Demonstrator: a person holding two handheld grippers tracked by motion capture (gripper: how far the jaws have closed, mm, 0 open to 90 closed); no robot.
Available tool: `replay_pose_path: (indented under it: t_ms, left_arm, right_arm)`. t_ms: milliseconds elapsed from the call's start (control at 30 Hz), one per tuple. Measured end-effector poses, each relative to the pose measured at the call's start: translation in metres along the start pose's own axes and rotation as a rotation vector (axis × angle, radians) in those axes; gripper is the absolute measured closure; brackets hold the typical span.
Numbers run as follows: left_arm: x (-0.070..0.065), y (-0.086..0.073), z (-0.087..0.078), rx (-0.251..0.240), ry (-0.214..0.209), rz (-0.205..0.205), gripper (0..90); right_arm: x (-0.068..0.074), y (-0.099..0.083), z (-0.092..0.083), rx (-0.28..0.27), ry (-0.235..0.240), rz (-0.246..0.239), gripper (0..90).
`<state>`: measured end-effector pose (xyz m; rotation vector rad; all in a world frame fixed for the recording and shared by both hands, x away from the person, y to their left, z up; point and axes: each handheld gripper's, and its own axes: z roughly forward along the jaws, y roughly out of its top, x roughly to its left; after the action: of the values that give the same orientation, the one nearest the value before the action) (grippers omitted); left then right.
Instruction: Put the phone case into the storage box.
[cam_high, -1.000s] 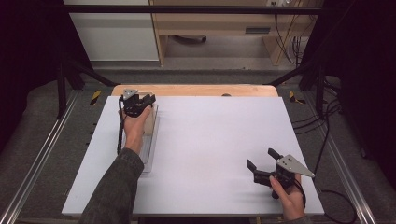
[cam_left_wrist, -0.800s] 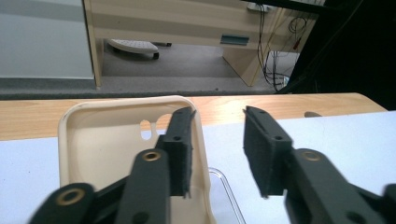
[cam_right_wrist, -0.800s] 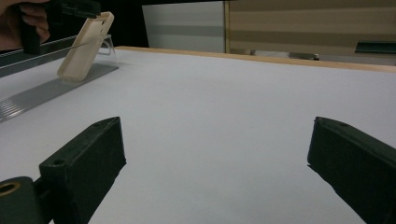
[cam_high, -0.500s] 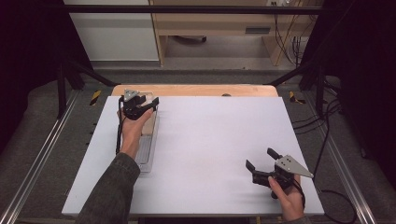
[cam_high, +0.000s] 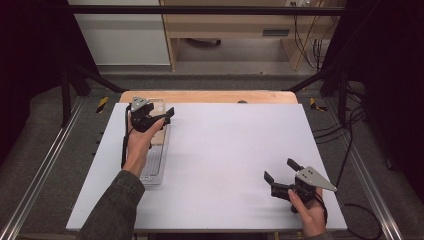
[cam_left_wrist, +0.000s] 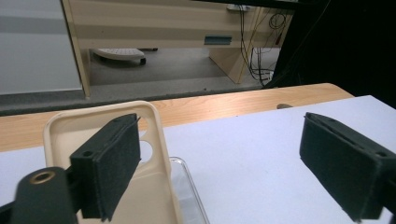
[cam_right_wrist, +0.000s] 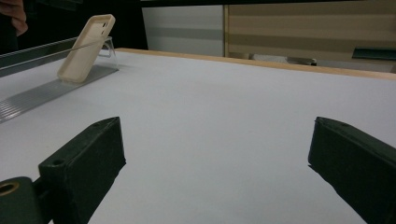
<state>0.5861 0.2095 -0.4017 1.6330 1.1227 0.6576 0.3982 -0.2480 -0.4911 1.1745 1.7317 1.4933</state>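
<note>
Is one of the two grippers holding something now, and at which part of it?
Nothing is held. The left gripper has just been opening, and the beige phone case leans free on the clear stand. The right gripper is open too.

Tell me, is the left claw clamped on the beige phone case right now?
No. In the left gripper view the left claw stands wide open, having just been opening, with nothing between its pads, and the phone case leans free behind one pad.

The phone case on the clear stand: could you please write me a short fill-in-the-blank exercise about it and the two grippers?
1. The phone case is coloured ____.
2. It leans tilted on a clear ____ at the table's left side.
3. The jaws of the left gripper stand ____, with nothing between them.
4. The right gripper rests near the table's ____ edge.

Missing words: beige; stand; open; front
</note>
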Motion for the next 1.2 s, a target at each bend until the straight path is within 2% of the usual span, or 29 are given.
replay_pose_path:
  t_ms: [167,367,700,833,1033,1200]
  left_arm:
    - [-0.008,-0.003,-0.005,-0.012,-0.02,0.016,6.5]
    - [-0.017,-0.005,-0.011,-0.015,-0.036,0.061,5.5]
    - [-0.026,-0.002,-0.028,-0.066,-0.058,0.112,5.3]
    - [-0.032,0.002,-0.037,-0.086,-0.066,0.145,5.3]
    - [-0.043,0.006,-0.049,-0.089,-0.08,0.209,5.2]
    - [-0.048,0.0,-0.055,-0.104,-0.097,0.198,4.7]
  right_arm:
    - [0.0,0.001,-0.002,-0.005,-0.002,-0.005,3.6]
    - [0.002,0.001,-0.001,-0.003,-0.002,-0.015,3.4]
    - [0.003,0.0,-0.001,-0.003,-0.004,-0.032,3.2]
    - [0.004,0.0,-0.001,-0.002,-0.006,-0.032,3.2]
    - [0.004,0.0,-0.002,-0.003,-0.005,-0.036,3.2]
    - [0.002,0.0,-0.002,-0.005,-0.007,-0.036,3.2]
